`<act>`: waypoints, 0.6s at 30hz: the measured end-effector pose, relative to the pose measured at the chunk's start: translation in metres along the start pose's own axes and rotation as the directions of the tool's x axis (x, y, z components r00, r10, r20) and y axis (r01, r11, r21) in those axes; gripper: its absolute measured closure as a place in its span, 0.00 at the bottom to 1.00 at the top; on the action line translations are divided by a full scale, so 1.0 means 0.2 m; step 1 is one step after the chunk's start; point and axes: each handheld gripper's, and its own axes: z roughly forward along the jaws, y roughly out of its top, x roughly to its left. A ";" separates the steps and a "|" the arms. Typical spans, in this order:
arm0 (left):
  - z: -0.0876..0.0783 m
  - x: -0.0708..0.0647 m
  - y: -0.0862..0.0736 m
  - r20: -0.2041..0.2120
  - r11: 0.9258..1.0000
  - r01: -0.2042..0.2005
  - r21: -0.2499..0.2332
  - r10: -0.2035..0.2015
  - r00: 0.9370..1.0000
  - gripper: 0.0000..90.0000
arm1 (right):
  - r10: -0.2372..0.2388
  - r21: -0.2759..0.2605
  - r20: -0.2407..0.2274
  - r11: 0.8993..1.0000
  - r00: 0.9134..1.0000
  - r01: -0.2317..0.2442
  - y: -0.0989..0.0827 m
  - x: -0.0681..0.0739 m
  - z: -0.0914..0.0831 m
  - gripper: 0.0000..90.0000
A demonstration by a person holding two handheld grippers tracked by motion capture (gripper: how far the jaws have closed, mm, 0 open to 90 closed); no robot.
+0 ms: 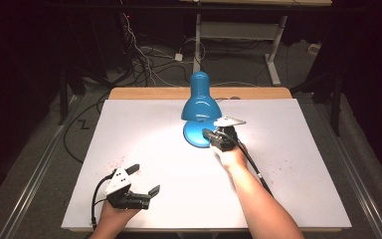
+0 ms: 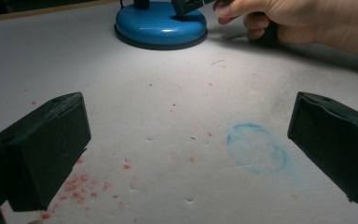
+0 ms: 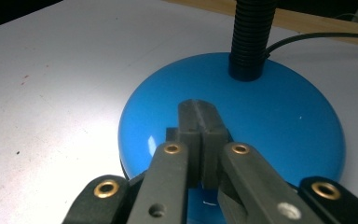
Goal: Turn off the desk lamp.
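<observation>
Glossy, smooth blue enamel on the lamp base (image 3: pixel 279 121) and shade (image 1: pixel 200 102), ribbed black plastic on the neck (image 3: pixel 251 32). Matt white, dented and stained table cover (image 2: pixel 177 116) over a bare wood edge (image 1: pixel 149 93). Matt black foam-like pads (image 2: pixel 42 149), brass rivets (image 3: pixel 171 149).

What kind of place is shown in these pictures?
Probably a lab or recording workshop: a white-covered table holding a lit blue desk lamp, loose cables across the carpeted floor, and dark surroundings.
</observation>
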 end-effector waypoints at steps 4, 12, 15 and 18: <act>0.00 0.00 0.00 0.002 1.000 0.000 -0.004 0.000 1.000 0.00 | 0.026 -0.002 0.029 1.000 0.999 -0.026 -0.01 -0.02 0.01 1.00; 0.00 0.00 0.00 0.006 1.000 0.000 0.000 0.000 1.000 0.00 | 0.038 -0.005 0.015 0.999 0.999 -0.038 -0.01 -0.02 0.01 1.00; 0.00 0.00 0.00 0.007 1.000 0.000 0.000 0.000 1.000 0.00 | 0.026 -0.002 0.022 1.000 0.999 -0.026 0.00 -0.02 0.01 1.00; 0.00 0.00 0.00 0.007 1.000 0.000 0.000 0.000 1.000 0.00 | 0.026 -0.001 0.020 1.000 0.999 -0.026 0.00 -0.02 0.01 1.00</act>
